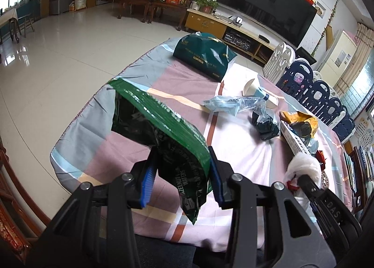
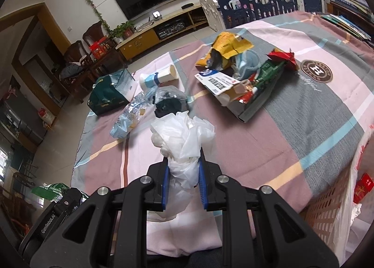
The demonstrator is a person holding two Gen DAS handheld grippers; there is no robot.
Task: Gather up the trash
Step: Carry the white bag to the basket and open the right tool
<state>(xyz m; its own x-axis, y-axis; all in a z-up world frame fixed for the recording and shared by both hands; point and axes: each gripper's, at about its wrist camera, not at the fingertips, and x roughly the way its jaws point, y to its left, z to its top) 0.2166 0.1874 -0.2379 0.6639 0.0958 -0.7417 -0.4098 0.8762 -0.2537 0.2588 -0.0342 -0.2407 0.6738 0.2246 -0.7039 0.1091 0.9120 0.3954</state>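
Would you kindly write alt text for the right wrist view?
The right gripper is shut on a crumpled white plastic bag above a checked tablecloth. Beyond lie a paper cup, a yellow wrapper and a flattened carton.

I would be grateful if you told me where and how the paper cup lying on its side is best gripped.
Grip the paper cup across its middle, coming from above, probably. It lies tipped over on the tablecloth, so its round sides face up and its open mouth points sideways. The clear wrapper crowds its base end, so stay nearer the mouth.
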